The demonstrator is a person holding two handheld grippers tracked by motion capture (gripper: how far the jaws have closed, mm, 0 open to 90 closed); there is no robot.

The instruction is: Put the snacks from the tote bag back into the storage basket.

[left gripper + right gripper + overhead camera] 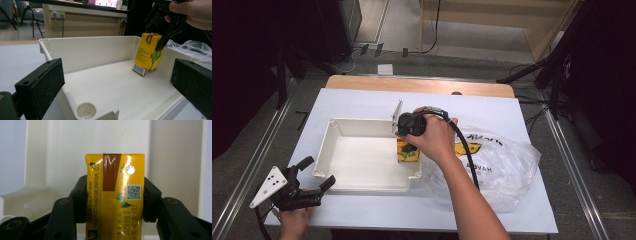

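Over the right end of the white tray (pixel 362 157), your right gripper (pixel 408 145) points downward and is clamped on a yellow drink carton (pixel 407 152). Your right gripper view confirms the hold: both black pads press flat against the carton's (pixel 115 195) two narrow sides, with its top face, brown strip and foil straw seal turned toward the camera. Seen from your left gripper view, the carton (pixel 147 53) stands tilted inside the tray, its lower corner at or just above the floor near the right wall; contact with the floor cannot be settled. Your right gripper (pixel 165 30) grips it from above, at about 1 o'clock from the tray centre in that view.

Your left gripper (pixel 312 182) rests at the table's (pixel 362 100) near left corner, at roughly 8 o'clock from the tray in the high view. Its jaws stand wide apart with nothing between the pads; they straddle the tray's near corner (pixel 100 112) without touching it, as far as the left gripper view shows.

A clear plastic bag (pixel 497 165) with black and yellow print lies crumpled on the table at 3 o'clock from the tray, just beside its right wall. Your right forearm crosses over the bag's left part.
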